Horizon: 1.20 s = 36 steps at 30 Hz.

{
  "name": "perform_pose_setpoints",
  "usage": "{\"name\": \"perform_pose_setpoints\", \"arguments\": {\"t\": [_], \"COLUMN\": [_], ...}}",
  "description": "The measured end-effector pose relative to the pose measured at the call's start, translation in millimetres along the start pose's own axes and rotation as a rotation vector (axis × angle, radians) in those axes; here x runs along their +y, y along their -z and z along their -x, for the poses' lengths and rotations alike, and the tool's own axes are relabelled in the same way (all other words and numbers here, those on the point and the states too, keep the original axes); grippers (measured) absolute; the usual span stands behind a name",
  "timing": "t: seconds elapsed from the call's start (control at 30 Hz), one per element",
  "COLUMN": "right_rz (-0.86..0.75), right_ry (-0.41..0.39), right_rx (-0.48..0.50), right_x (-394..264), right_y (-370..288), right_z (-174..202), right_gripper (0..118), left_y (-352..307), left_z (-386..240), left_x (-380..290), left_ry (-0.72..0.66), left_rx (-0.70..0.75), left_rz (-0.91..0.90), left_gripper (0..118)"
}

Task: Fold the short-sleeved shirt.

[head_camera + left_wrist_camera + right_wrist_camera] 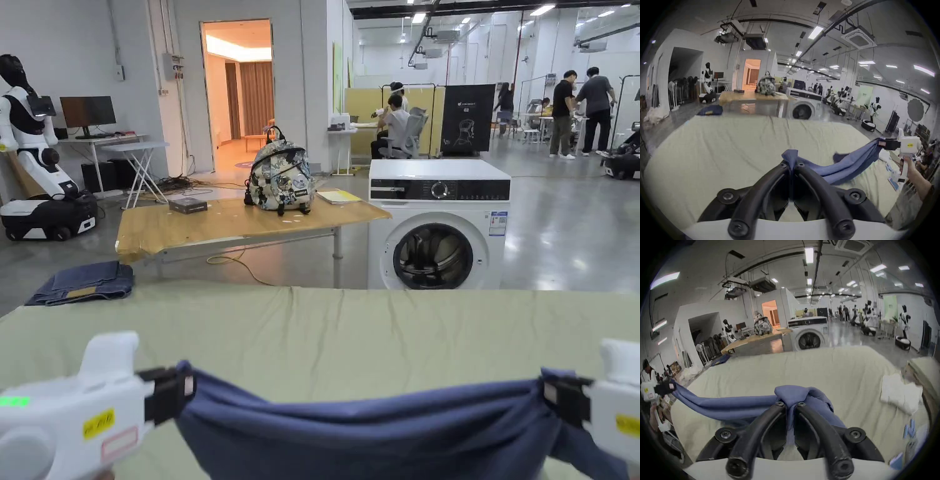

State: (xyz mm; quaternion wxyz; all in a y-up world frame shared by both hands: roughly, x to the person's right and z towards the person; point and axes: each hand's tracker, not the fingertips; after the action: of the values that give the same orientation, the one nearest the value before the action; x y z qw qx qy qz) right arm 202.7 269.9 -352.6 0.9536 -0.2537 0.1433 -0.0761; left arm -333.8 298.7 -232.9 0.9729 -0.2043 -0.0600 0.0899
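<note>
- The shirt point(369, 431), blue, hangs stretched between the two grippers along the bottom of the head view, sagging in the middle above the green sheet point(350, 325).
- The left gripper point(181, 386) sits at the lower left of the head view; its jaws are clamped on one end of the shirt.
- In the left gripper view, its black jaws meet at lower centre with a tuft of blue cloth point(791, 155) pinched between the tips.
- The right gripper point(550, 390) sits at the lower right of the head view, jaws closed on the other end of the shirt.
- In the right gripper view, the jaws come together at lower centre with the shirt point(791, 395) bunched over and between the tips.
- The right gripper point(881, 144) also shows at the right edge of the left gripper view, with a hand point(909, 167) below it.
- The left gripper point(670, 387) shows at the left edge of the right gripper view.
- A folded pair of jeans point(84, 282) lies at the left edge of the head view, at the far corner of the sheet.
- Beyond the sheet, a washer point(437, 225) stands at centre right, beside a table point(187, 228) with a backpack point(280, 175) on it.
- A white cloth point(898, 392) lies on the sheet at the right of the right gripper view.
</note>
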Motion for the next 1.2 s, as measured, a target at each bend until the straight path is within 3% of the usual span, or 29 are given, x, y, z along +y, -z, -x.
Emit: {"name": "perform_pose_setpoints", "arguments": {"t": [0.07,0.17,0.27,0.4,0.5,0.53,0.57,0.6,0.63,0.73,0.9,0.97,1.13,1.17,1.2], "right_rz": [0.0,0.076,0.177,0.225,0.225,0.215,0.199,0.202,0.229,0.189,0.005,-0.059,-0.135,-0.143,-0.144], "right_ry": [0.012,0.021,0.123,0.084,0.082,0.08,0.065,0.025,-0.002,-0.045,-0.071,-0.091,-0.126,-0.128,-0.135], "right_rx": [0.016,-0.057,-0.056,-0.094,-0.11,-0.104,-0.101,-0.121,-0.141,-0.127,-0.121,-0.111,-0.06,-0.038,-0.036], "right_x": [-44.5,-114.3,-176.6,-224.3,-239.3,-242.6,-245.1,-246.0,-244.7,-239.4,-199.2,-180.0,-149.3,-146.6,-146.0], "right_y": [-30.8,-74.3,-103.9,-136.5,-148.9,-149.5,-150.3,-150.0,-151.7,-170.6,-203.1,-205.4,-196.8,-195.1,-193.0], "right_z": [-6.9,-9.5,-15.5,-1.5,9.9,11.1,12.3,13.3,14.9,15.7,32.3,44.3,68.9,72.6,73.8], "right_gripper": [5,5,5,5,6,12,29,64,80,77,78,78,76,71,57], "left_y": [-26.7,-56.6,-79.2,-100.0,-107.3,-108.7,-108.0,-110.7,-113.9,-133.0,-175.4,-183.2,-187.3,-188.0,-189.4], "left_z": [-2.2,-3.2,2.0,-18.5,-13.8,-9.8,-7.2,-7.9,-8.6,-11.2,-42.5,-58.6,-93.4,-97.0,-100.6], "left_x": [-40.6,-99.5,-148.0,-188.9,-210.1,-215.0,-216.5,-218.1,-216.9,-201.3,-157.4,-141.8,-114.6,-111.8,-110.2], "left_ry": [-0.037,-0.122,-0.291,-0.239,-0.301,-0.322,-0.317,-0.298,-0.258,-0.189,-0.052,0.023,0.052,0.054,0.058], "left_rx": [-0.016,0.043,0.016,0.107,0.099,0.101,0.106,0.149,0.198,0.279,0.237,0.237,0.175,0.169,0.151], "left_rz": [0.03,0.069,0.117,0.193,0.196,0.195,0.208,0.193,0.186,0.093,-0.143,-0.201,-0.281,-0.28,-0.287], "left_gripper": [0,0,0,0,0,6,18,39,51,52,53,68,71,71,60]}}
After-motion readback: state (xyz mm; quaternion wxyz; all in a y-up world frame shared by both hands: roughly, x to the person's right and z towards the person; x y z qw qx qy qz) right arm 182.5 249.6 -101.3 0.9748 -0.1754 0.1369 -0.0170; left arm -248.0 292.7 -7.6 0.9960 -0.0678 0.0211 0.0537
